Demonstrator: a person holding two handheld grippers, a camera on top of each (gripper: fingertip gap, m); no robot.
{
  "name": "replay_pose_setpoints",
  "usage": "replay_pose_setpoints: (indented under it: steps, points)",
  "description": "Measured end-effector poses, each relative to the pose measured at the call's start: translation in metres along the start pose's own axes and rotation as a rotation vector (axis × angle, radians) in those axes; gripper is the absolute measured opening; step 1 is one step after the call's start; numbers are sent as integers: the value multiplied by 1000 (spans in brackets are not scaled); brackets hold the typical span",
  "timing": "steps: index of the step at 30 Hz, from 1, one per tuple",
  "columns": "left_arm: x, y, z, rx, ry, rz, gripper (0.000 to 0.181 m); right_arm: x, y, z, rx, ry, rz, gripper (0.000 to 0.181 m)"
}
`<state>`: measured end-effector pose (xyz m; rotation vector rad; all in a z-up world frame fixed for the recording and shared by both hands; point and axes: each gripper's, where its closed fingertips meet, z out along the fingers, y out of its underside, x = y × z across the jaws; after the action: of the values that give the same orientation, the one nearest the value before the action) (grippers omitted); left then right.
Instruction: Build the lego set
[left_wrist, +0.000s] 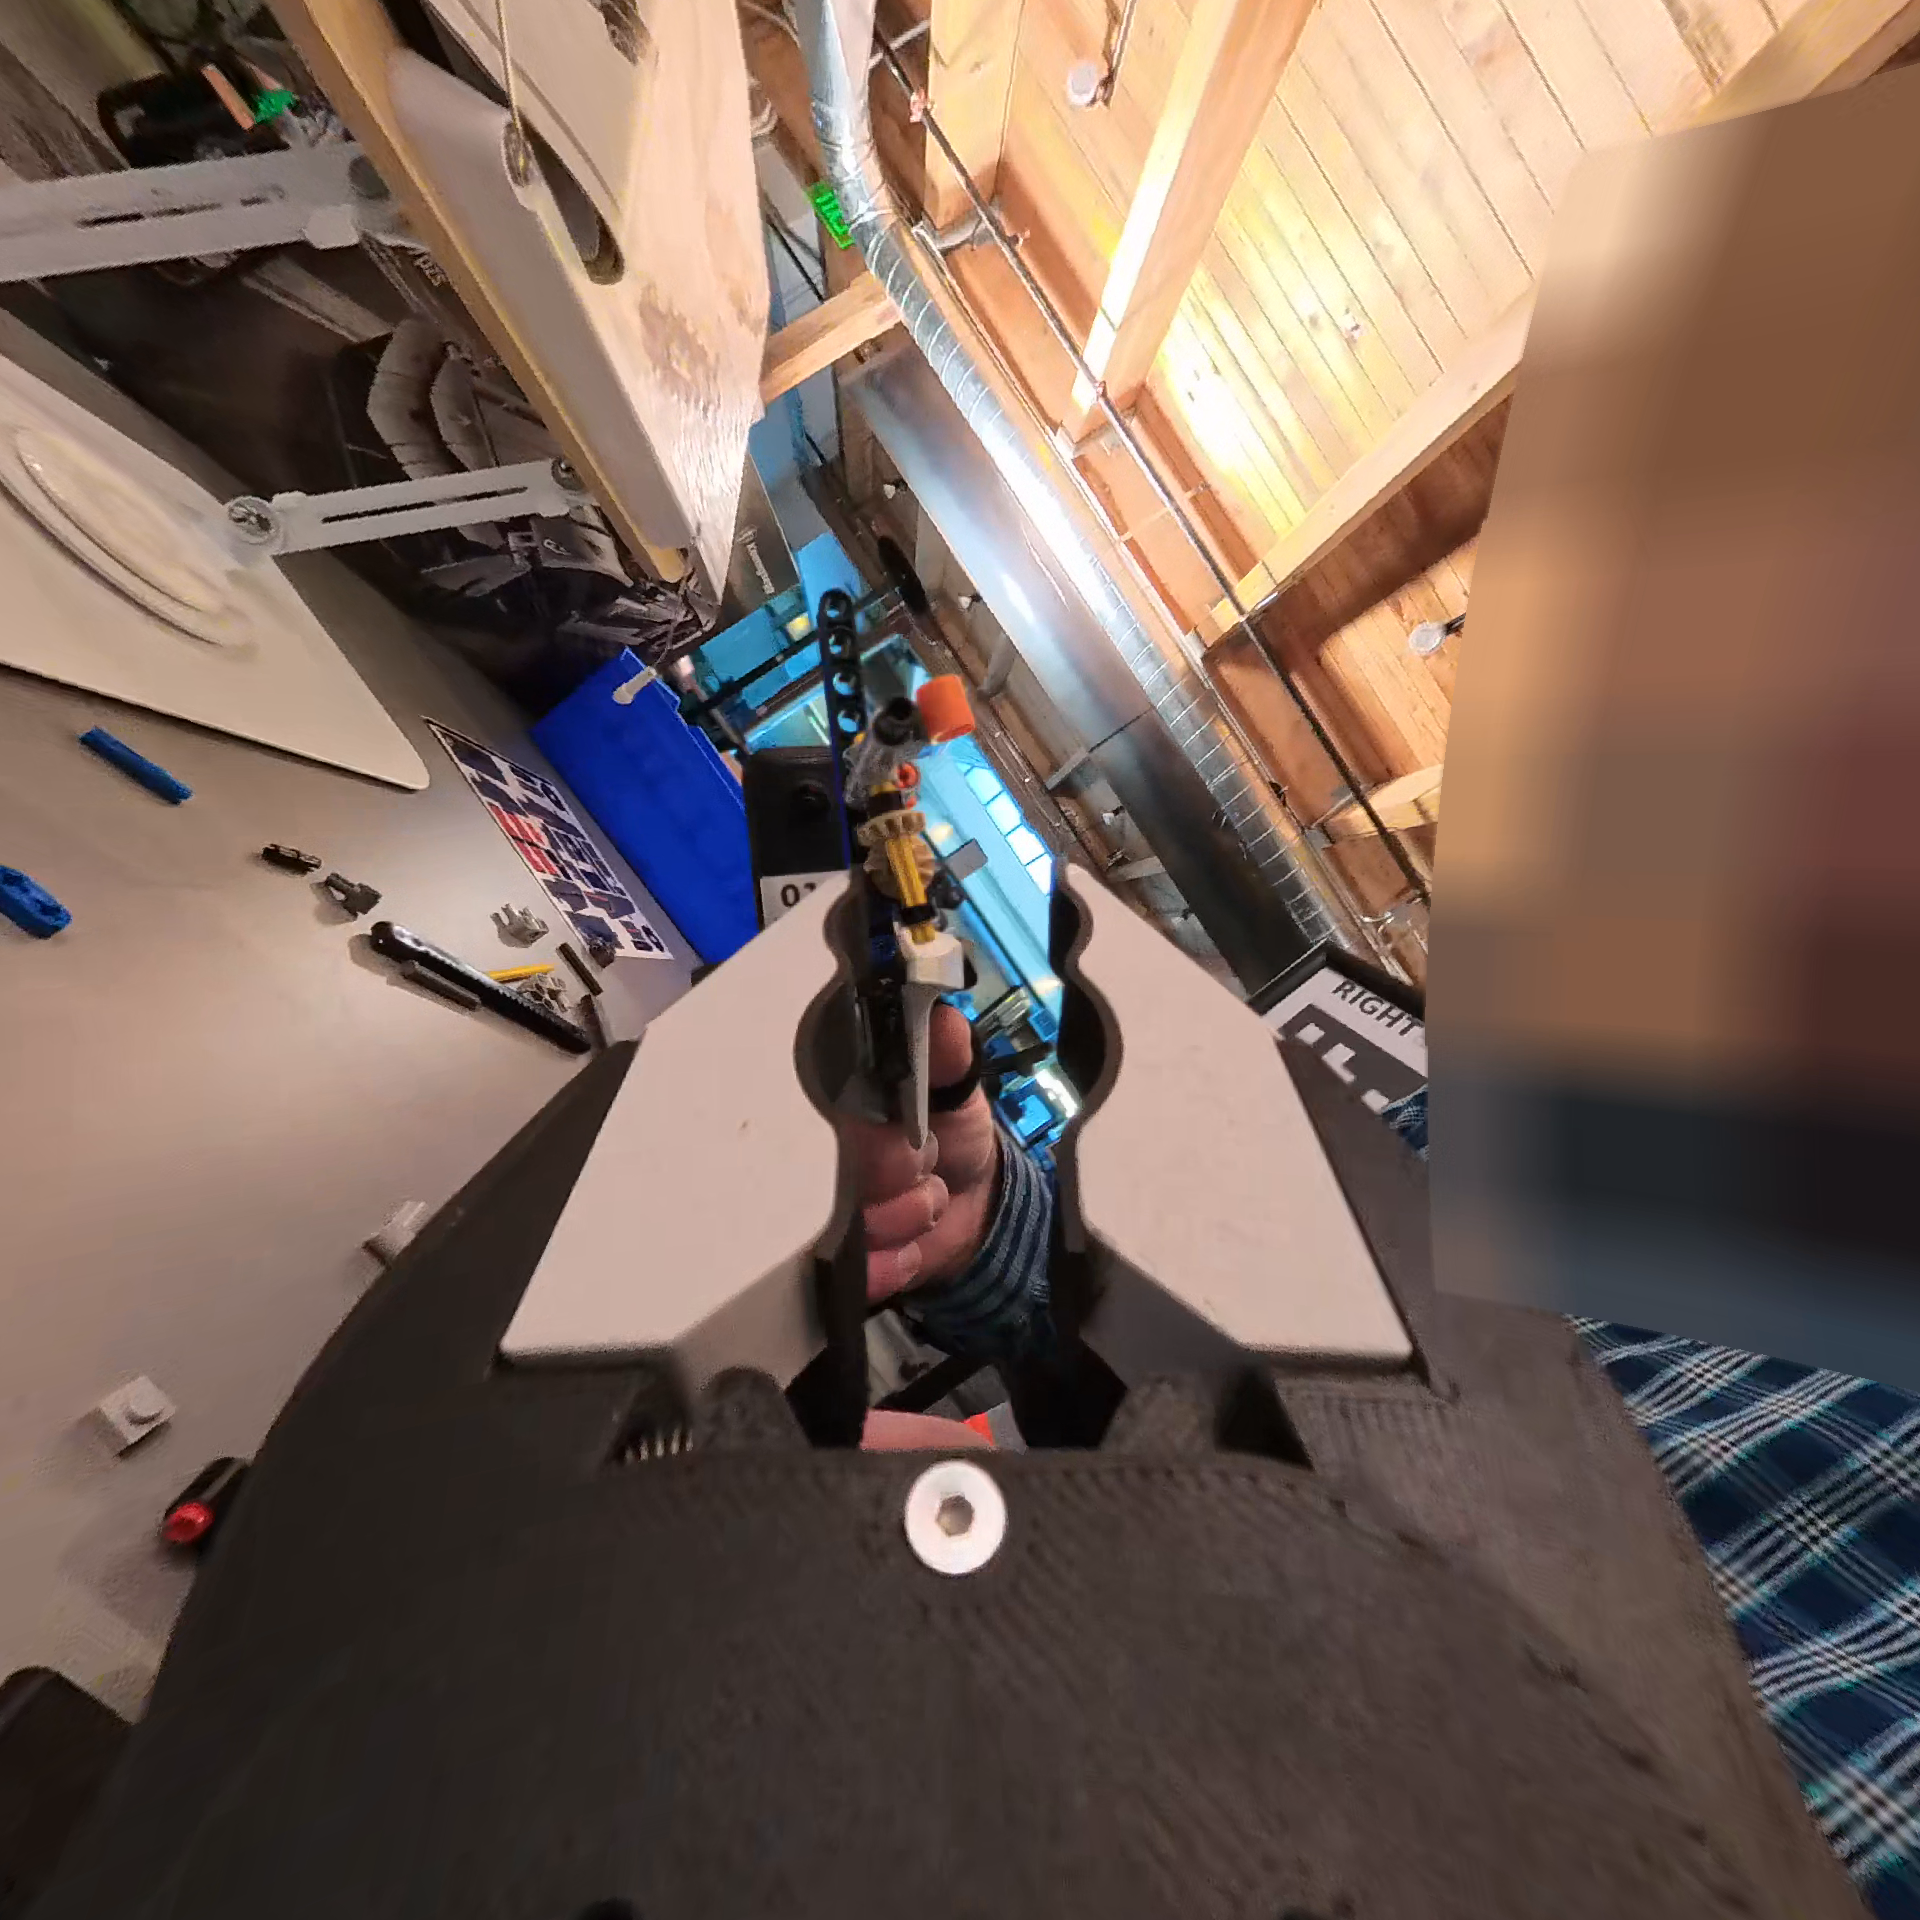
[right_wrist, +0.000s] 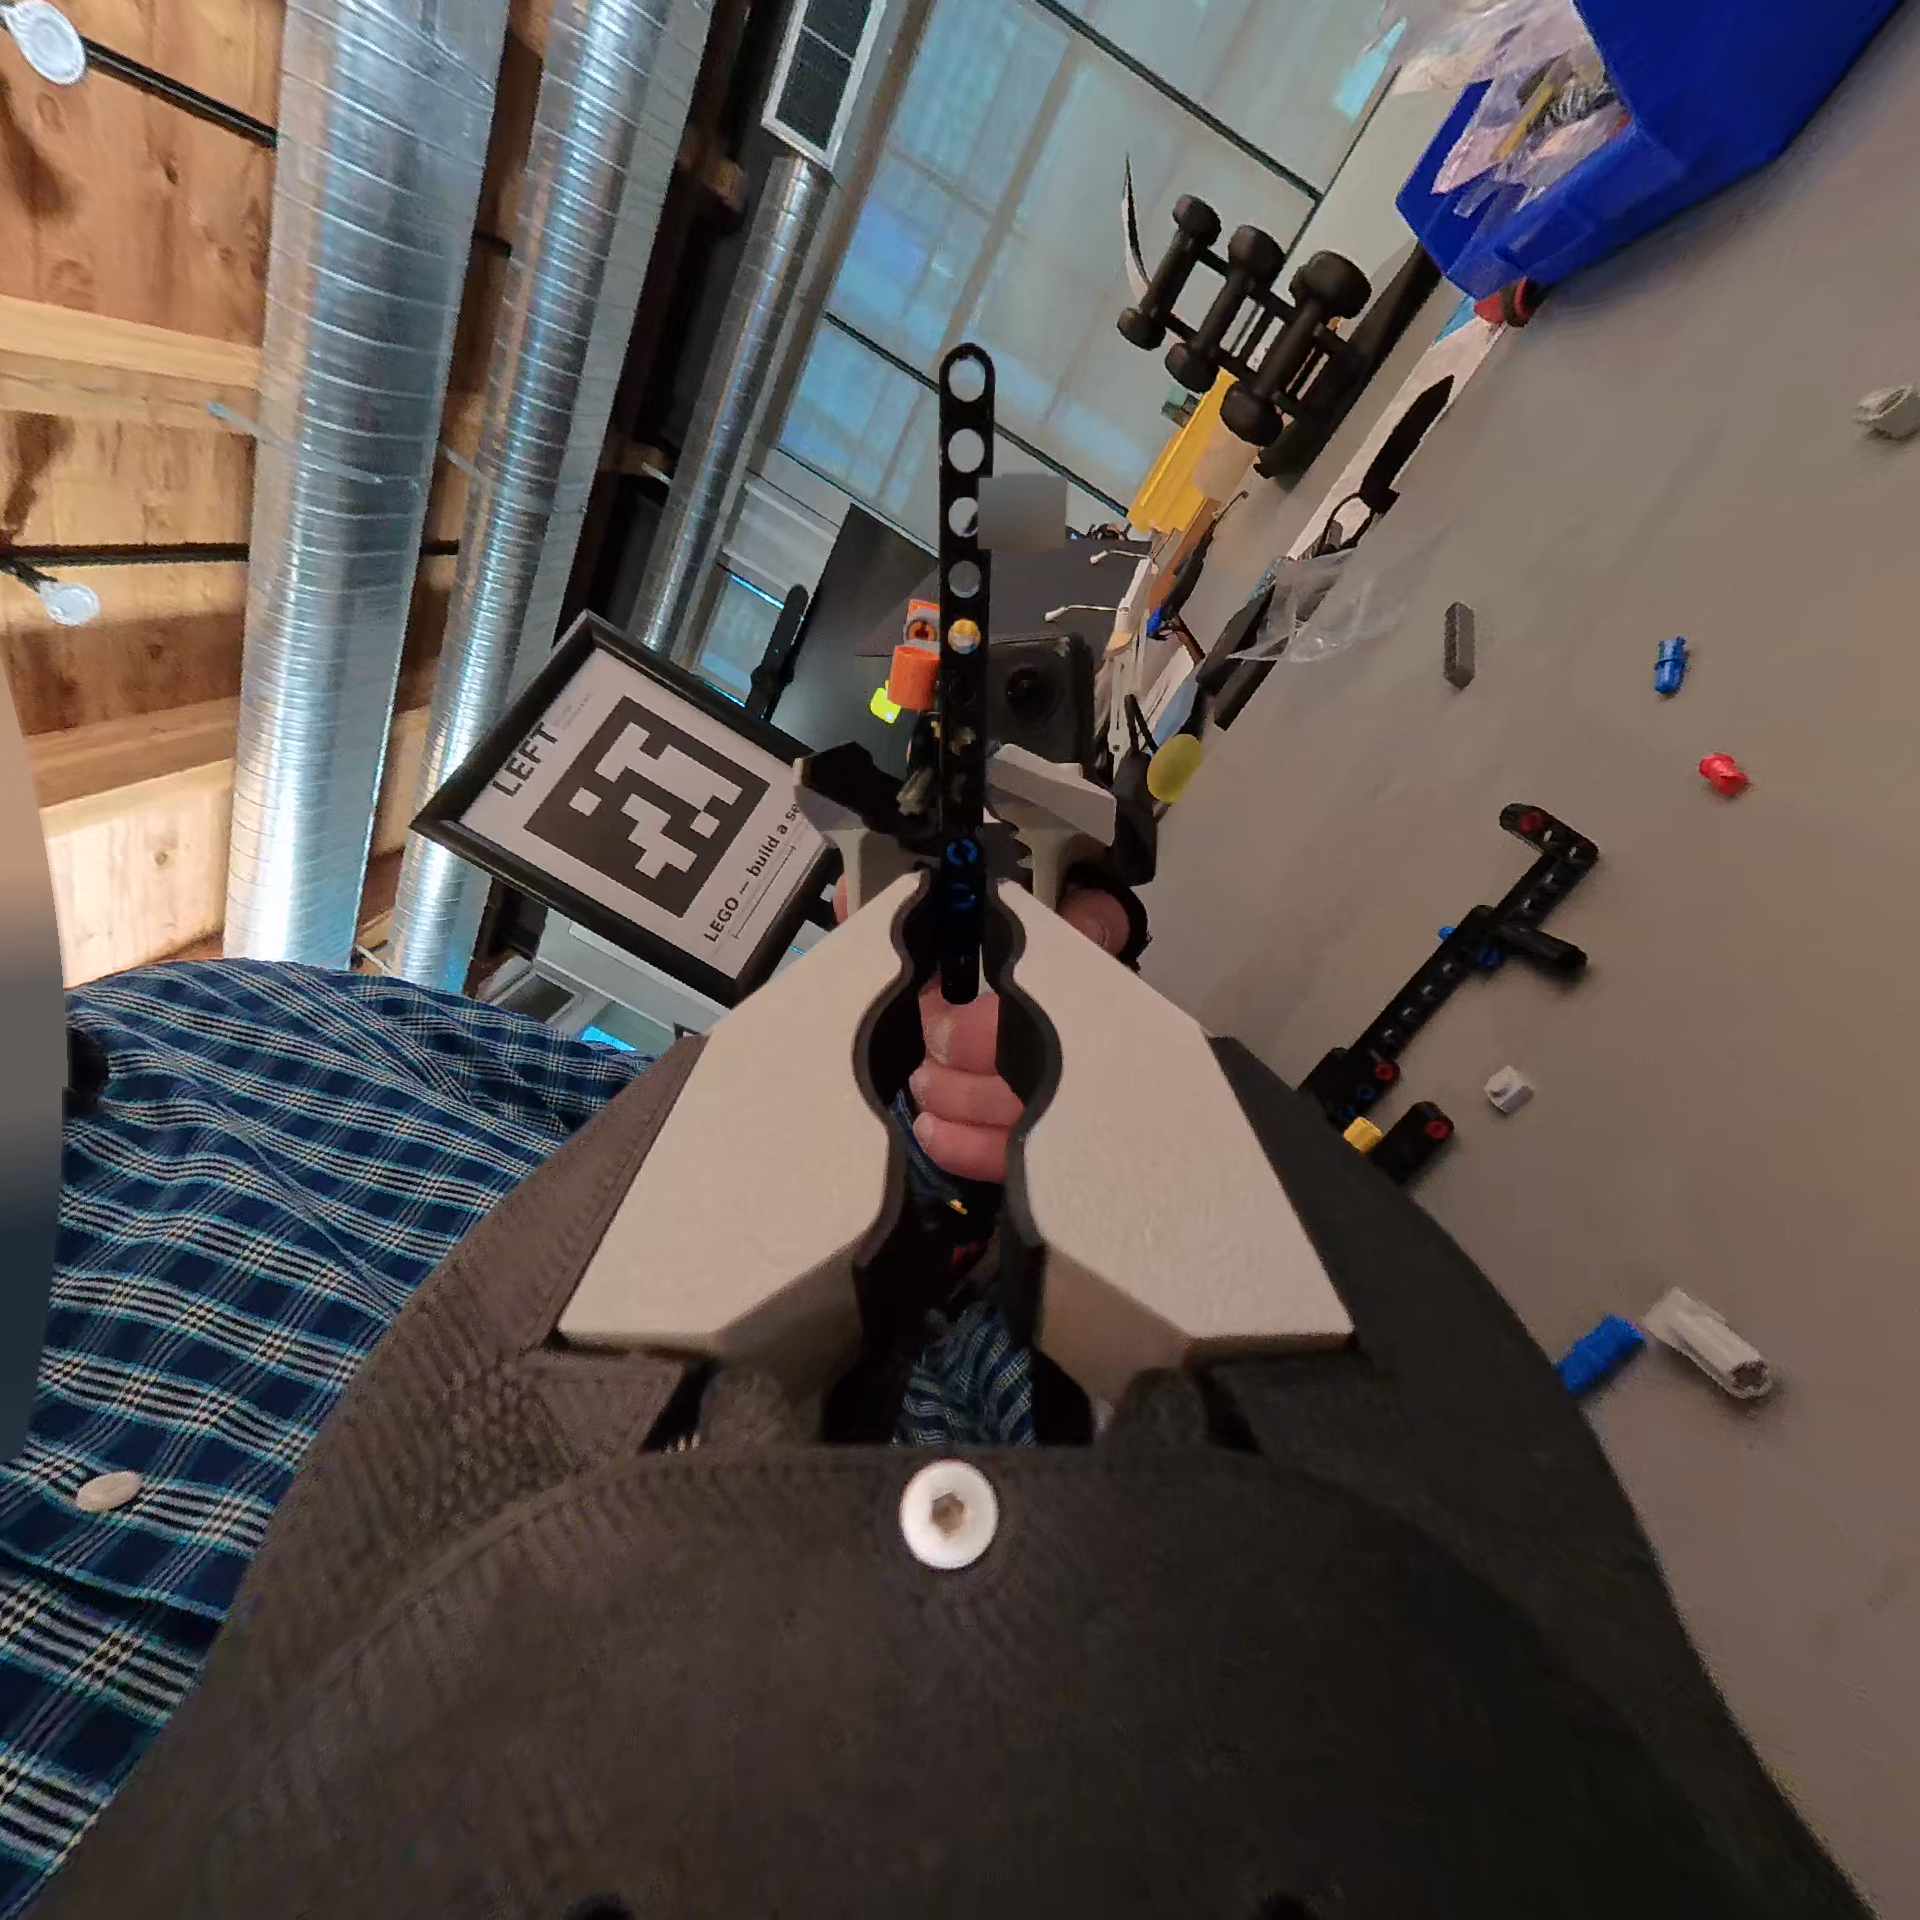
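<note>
Both grippers are raised above the table and face each other. Between them is a lego assembly (left_wrist: 899, 831): a long black holed beam (right_wrist: 964, 499) with a yellow axle, a tan gear and an orange piece (right_wrist: 912, 675). My right gripper (right_wrist: 964, 896) is shut on the beam's lower end. Its fingers (left_wrist: 925, 1029) show end-on in the left wrist view. My left gripper (left_wrist: 951, 894) is open, its fingers standing either side of the assembly with a gap on the right. It also shows in the right wrist view (right_wrist: 951, 821).
On the grey table (left_wrist: 208, 1143) lie loose pieces: a blue beam (left_wrist: 135, 766), black parts (left_wrist: 478, 977), a grey plate (left_wrist: 135, 1413), a black L-shaped beam assembly (right_wrist: 1455, 977) and red (right_wrist: 1722, 774) and blue (right_wrist: 1670, 665) pins. A blue bin (right_wrist: 1662, 135) stands at the back. Both grippers' tips are close together, under 4 cm apart.
</note>
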<state>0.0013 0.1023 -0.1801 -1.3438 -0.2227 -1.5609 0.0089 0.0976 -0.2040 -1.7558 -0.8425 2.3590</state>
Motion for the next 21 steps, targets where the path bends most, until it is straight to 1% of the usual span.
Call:
replay_pose_setpoints:
  steps: [3,5,8,10,13,16,19,21]
  points:
    - [-1,0,0,-7,-29,32,39,2,1,0,6,12,-6,6]
    - [-7,0,-2,-20,-84,81,41,2,0,-1,9,16,-16,6]
    - [-12,-2,-7,-27,-140,117,41,2,-1,-3,8,20,-26,6]
    - [-11,1,-6,-61,-159,147,39,2,-1,-3,12,16,-17,6]
    - [-12,12,-2,-121,-202,197,33,1,0,-3,11,7,-11,6]
    - [-6,13,2,-98,-188,184,20,1,2,-3,5,5,-9,6]
    - [-9,13,3,-81,-196,153,10,-1,4,-2,4,1,-6,6]
    - [-8,15,1,-61,-183,102,8,-2,7,-3,-6,5,-10,6]
